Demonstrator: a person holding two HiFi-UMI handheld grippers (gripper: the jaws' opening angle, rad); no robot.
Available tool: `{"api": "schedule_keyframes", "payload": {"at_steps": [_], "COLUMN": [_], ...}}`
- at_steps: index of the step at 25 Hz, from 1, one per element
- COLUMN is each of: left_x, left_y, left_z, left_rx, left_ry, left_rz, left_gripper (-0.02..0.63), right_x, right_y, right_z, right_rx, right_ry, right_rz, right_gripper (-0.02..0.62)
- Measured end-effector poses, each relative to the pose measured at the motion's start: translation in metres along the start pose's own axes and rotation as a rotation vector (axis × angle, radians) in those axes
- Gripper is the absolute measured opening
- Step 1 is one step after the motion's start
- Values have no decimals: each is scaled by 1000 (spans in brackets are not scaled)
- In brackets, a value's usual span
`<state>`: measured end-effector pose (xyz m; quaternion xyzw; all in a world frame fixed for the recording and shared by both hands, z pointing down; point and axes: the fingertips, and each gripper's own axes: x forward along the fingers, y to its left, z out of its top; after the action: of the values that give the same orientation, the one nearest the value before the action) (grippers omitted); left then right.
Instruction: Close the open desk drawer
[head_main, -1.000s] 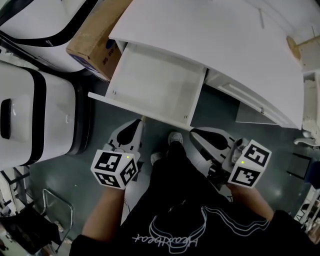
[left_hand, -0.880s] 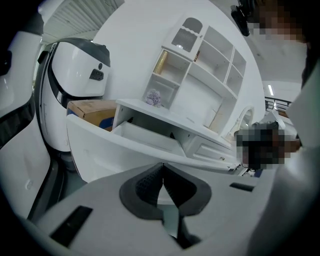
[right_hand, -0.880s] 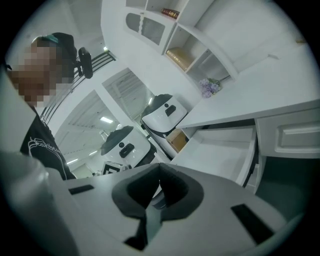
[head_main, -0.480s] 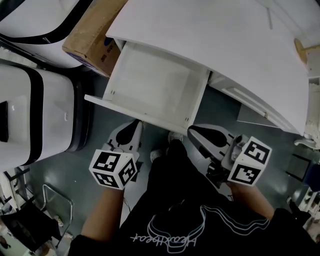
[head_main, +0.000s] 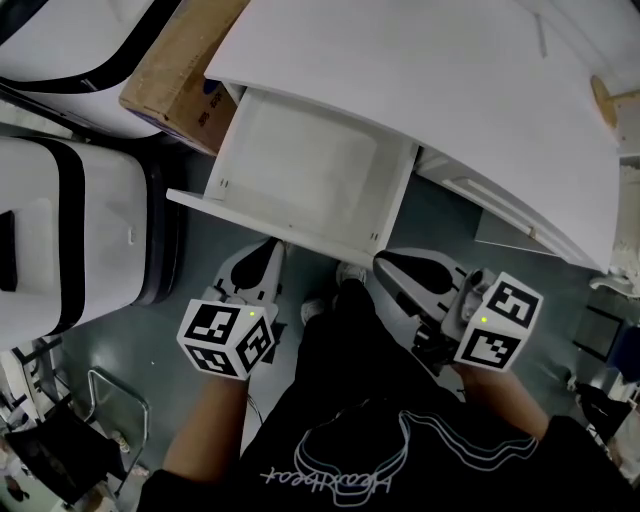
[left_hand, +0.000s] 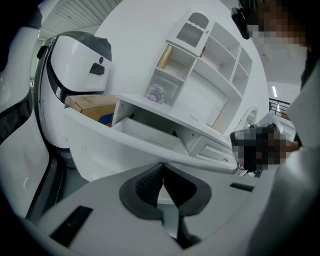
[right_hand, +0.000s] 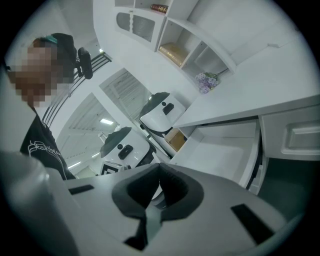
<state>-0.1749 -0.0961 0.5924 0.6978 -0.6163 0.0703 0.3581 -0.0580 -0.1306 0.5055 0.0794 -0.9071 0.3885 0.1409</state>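
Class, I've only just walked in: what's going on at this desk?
A person stands at a white desk whose drawer is pulled out and looks empty. The left hand-held gripper and the right hand-held gripper both have their jaws together on nothing, tips pointing at the drawer's front panel; whether either touches it cannot be told. The drawer is not yet closed.

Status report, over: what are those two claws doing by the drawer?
Left claw and right claw shut, empty. Drawer open, claws near its front. Nothing seen blocking.
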Motion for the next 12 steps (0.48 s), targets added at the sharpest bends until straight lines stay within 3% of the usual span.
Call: {"api": "schedule_keyframes", "payload": {"at_steps": [12], "left_x": [20], "left_y": [3], "left_z": [15], "left_rx": [0], "left_ry": [20], "left_rz": [16], "left_gripper": [5], "right_x": [-8], "right_y": [-17], "right_z": [12], "right_rx": [24], "right_ry": [-36], "right_rz": [-19], "right_gripper": [6]}}
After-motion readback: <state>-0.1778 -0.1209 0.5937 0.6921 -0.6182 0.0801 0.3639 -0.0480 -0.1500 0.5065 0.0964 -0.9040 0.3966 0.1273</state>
